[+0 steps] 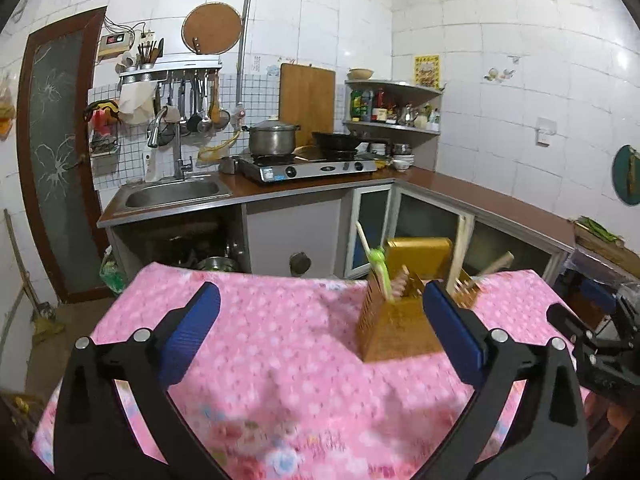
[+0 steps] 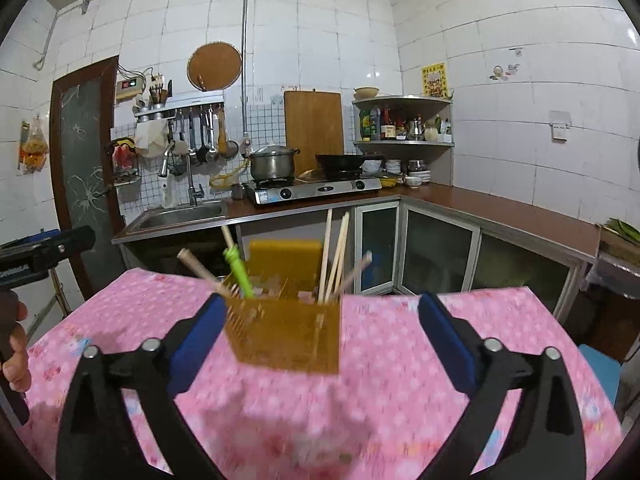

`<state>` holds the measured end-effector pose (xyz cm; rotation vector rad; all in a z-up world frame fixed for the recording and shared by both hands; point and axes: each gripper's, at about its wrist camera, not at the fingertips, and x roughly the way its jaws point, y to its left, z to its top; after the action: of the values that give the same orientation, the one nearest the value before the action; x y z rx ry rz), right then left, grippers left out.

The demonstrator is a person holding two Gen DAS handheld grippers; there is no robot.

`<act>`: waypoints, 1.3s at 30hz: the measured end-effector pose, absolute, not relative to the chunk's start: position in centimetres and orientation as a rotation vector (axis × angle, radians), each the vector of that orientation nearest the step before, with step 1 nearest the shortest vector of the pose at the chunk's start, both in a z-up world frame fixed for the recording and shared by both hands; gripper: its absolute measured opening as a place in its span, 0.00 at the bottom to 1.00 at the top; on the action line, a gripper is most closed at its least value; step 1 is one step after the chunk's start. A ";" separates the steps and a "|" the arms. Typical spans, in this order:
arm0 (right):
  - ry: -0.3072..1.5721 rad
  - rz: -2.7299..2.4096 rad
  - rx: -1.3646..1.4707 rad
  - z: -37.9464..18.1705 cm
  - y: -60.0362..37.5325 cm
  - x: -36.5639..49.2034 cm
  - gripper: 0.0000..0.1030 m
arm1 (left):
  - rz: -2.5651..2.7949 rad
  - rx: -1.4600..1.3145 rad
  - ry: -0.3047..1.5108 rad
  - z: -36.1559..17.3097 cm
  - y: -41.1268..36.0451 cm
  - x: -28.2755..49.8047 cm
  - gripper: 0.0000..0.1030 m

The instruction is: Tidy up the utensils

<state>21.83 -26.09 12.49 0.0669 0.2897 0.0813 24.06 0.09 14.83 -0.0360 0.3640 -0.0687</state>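
A brown slotted utensil holder (image 1: 394, 322) (image 2: 285, 330) stands on the pink flowered tablecloth (image 1: 260, 344) (image 2: 384, 344). It holds a green-handled utensil (image 1: 380, 270) (image 2: 238, 270), several wooden chopsticks (image 2: 335, 256) and other wooden handles. My left gripper (image 1: 320, 334) is open and empty above the cloth, with the holder near its right finger. My right gripper (image 2: 322, 342) is open and empty, with the holder between its fingers but farther ahead. The right gripper also shows at the left wrist view's right edge (image 1: 592, 336).
A yellow box (image 1: 418, 254) (image 2: 286, 258) sits behind the holder at the table's far edge. Beyond stands a kitchen counter (image 1: 460, 186) with a sink (image 1: 172, 194), gas stove (image 1: 308, 164), pot and wok. A door (image 1: 56, 152) is at the left.
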 end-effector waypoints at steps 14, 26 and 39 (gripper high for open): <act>0.286 0.036 0.074 6.0 -24.5 12.1 0.96 | -0.082 0.000 0.248 7.1 -0.8 12.4 0.95; 0.285 -0.002 0.071 4.0 -24.9 12.6 0.96 | -0.015 0.014 0.219 3.1 0.3 12.9 0.95; 0.282 -0.026 0.058 3.8 -24.8 12.2 0.96 | -0.007 0.019 0.236 2.6 0.4 13.1 0.95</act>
<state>12.20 -24.83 3.82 0.0578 0.2824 -0.0259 13.06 0.43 2.56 0.0194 0.2357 -0.0070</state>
